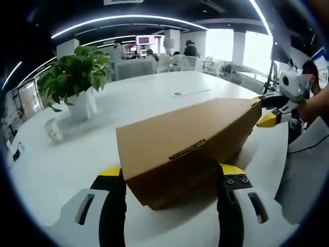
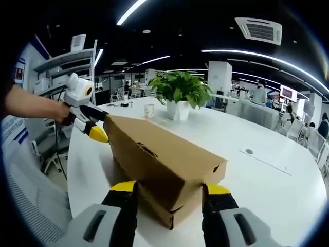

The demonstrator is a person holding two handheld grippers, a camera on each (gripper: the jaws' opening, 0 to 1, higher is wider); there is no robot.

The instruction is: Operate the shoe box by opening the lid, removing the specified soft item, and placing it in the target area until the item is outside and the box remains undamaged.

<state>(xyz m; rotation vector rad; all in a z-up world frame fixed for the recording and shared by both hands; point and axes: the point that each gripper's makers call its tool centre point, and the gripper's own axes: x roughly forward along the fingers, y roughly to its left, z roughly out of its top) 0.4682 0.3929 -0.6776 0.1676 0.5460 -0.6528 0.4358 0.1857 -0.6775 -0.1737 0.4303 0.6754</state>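
Observation:
A brown cardboard shoe box (image 1: 190, 139) lies on the white table with its lid down. My left gripper (image 1: 170, 174) straddles the box's near end, a yellow-tipped jaw against each side, shut on it. At the far end the right gripper's yellow fingertip (image 1: 268, 121) touches the box, held by a person's hand. In the right gripper view the same box (image 2: 159, 154) runs away from me, and my right gripper (image 2: 169, 189) clamps its near end. The left gripper's yellow fingertip (image 2: 97, 134) sits at the far corner. The box's contents are hidden.
A potted green plant (image 1: 77, 77) in a white pot and a paper cup (image 1: 53, 129) stand further back on the round white table (image 1: 169, 98). The plant (image 2: 181, 90) and cup (image 2: 149, 110) also lie beyond the box. Chairs and people are in the background.

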